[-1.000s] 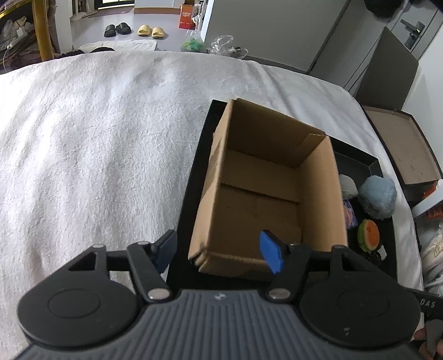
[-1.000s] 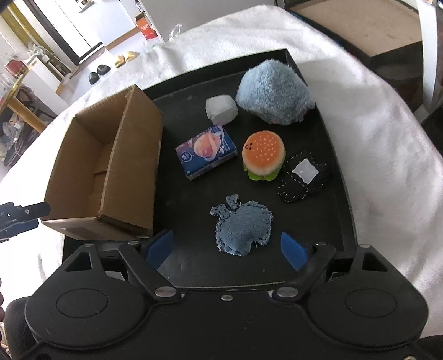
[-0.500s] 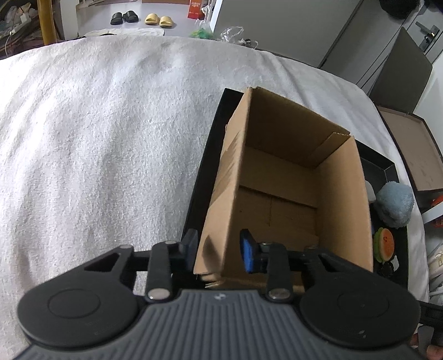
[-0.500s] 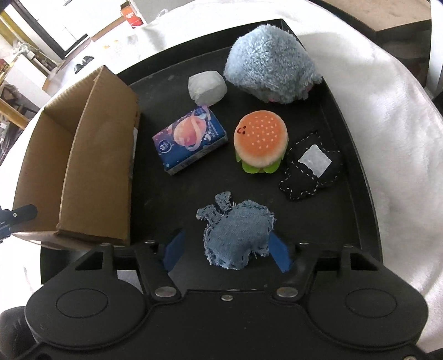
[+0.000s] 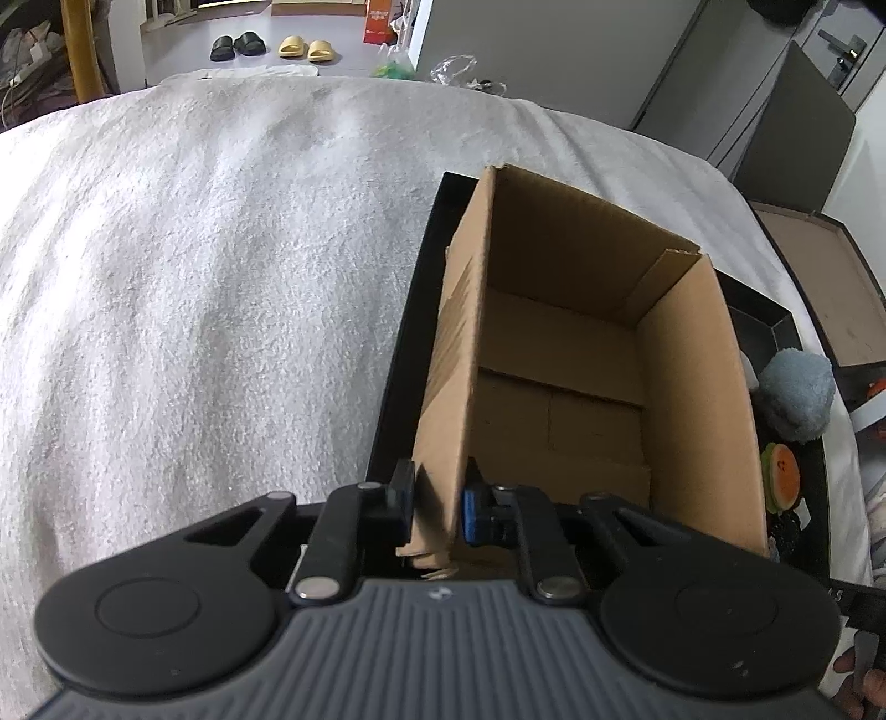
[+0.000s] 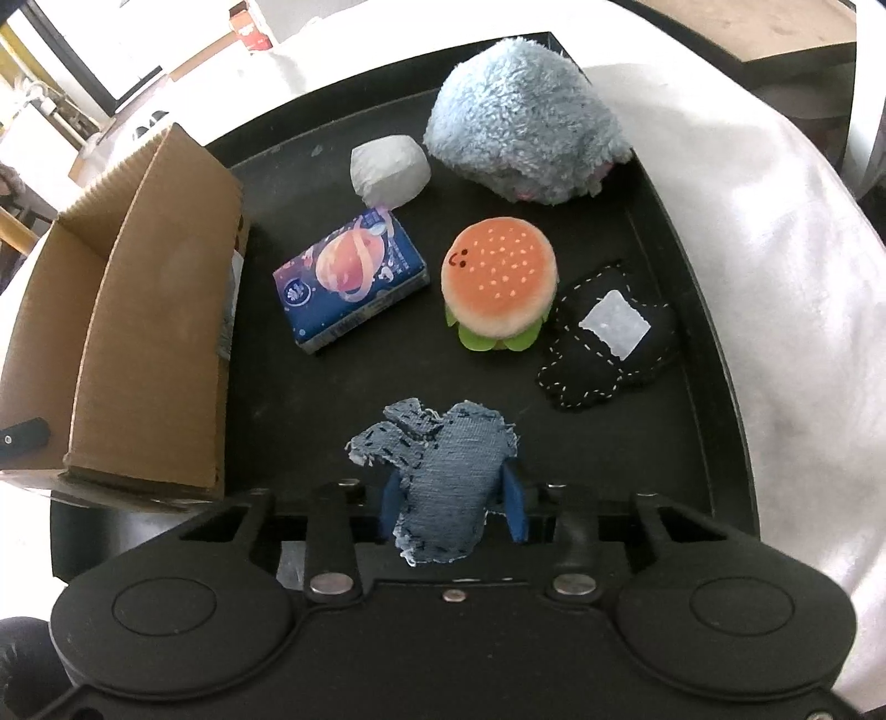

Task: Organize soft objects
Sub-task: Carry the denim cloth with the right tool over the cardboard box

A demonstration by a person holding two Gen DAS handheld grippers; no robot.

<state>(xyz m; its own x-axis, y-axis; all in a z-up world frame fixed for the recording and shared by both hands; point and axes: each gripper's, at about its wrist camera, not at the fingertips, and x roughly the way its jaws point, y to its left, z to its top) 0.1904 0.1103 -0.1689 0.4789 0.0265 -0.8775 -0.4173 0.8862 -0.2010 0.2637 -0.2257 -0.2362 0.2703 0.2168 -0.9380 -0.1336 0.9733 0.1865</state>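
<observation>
An open cardboard box (image 5: pixel 559 387) stands on the left of a black tray (image 6: pixel 692 266); it also shows in the right wrist view (image 6: pixel 149 332). My left gripper (image 5: pixel 440 507) is shut on the box's near left wall. My right gripper (image 6: pixel 451 501) is shut on a blue denim plush (image 6: pixel 443 471) at the tray's near side. Beyond it on the tray lie a burger plush (image 6: pixel 498 282), a black stitched plush (image 6: pixel 609 338), a fluffy blue plush (image 6: pixel 526 144), a tissue pack (image 6: pixel 349 277) and a white wrapped lump (image 6: pixel 390 169).
The tray rests on a white towel-covered surface (image 5: pixel 194 277). The left gripper's tip shows by the box in the right wrist view (image 6: pixel 22 440). A flat brown box lid (image 5: pixel 819 288) lies to the right, off the towel. Slippers (image 5: pixel 266 47) sit on the far floor.
My left gripper has moved in and closed on the box's near left wall. My right gripper has moved forward and closed on the denim plush.
</observation>
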